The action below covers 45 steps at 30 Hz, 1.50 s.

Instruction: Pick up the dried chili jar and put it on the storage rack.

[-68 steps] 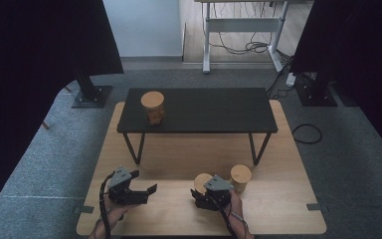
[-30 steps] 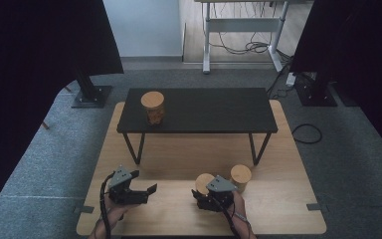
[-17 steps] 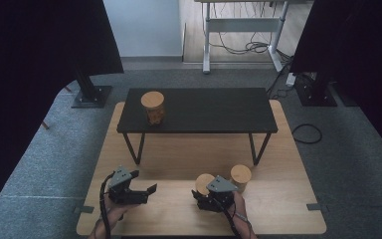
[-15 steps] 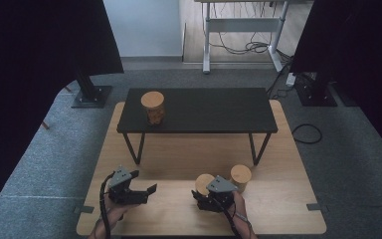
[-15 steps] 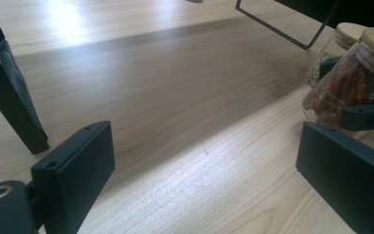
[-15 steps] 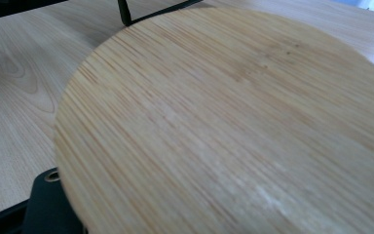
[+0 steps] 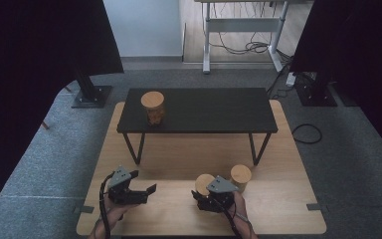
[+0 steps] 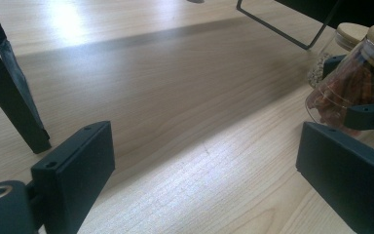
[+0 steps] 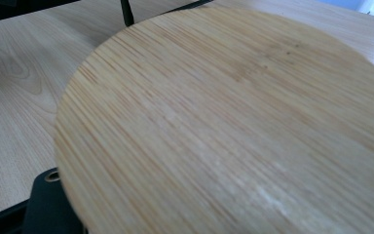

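Your right gripper [image 7: 210, 198] is clamped on the clear glass jar with the round bamboo lid [image 7: 203, 183], filled with reddish-brown sticks. It sits at the near right of the pale wooden floor board [image 7: 278, 219], just beside a second bamboo-lidded jar [image 7: 240, 175]. Your left gripper [image 7: 138, 193] rests apart at the near left, jaws spread, nothing between them. Step in hand looks like the grasp, lift not begun. A third lidded jar [image 7: 152, 106] already stands on the low black table [image 7: 214, 109], so next likely: lift straight up, clear the neighbour, carry to that table.
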Motion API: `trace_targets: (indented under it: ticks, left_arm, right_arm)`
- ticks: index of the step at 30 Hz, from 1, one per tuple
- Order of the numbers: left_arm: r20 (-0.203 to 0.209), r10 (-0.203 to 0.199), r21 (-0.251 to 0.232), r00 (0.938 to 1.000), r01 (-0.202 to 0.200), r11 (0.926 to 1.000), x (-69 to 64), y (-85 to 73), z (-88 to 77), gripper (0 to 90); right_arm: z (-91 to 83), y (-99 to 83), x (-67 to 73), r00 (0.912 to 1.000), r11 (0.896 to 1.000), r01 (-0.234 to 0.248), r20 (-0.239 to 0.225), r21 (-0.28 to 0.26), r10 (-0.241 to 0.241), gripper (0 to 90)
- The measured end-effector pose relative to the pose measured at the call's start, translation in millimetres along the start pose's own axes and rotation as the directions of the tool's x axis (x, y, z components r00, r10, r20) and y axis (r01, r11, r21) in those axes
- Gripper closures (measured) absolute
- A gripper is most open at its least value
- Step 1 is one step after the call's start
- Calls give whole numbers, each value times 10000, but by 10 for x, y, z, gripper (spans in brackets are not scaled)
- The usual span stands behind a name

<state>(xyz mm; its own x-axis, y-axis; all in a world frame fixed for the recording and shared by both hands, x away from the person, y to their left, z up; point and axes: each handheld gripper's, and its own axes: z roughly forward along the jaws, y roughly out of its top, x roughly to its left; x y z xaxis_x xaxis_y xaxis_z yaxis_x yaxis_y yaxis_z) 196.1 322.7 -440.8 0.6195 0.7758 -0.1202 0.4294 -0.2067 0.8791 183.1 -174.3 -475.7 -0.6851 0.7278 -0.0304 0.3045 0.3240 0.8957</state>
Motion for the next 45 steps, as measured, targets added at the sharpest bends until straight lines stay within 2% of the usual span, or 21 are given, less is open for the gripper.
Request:
trace_targets:
  ticks: [16,29,45]
  left_arm:
    - [-24,-36,-90,10000,36,10000,5,0,-20,64]
    - [-104,-41,10,9999,41,10000,24,-8,-8,64]
    - [-94,0,34,10000,0,10000,18,-8,-9,64]
  right_arm:
    - [-26,22,7,9999,9999,109,-39,-73,-110,250]
    - [-86,30,8,10000,10000,-17,31,-91,17,250]
    - [-146,129,-12,9999,9998,145,-73,-129,-146,250]
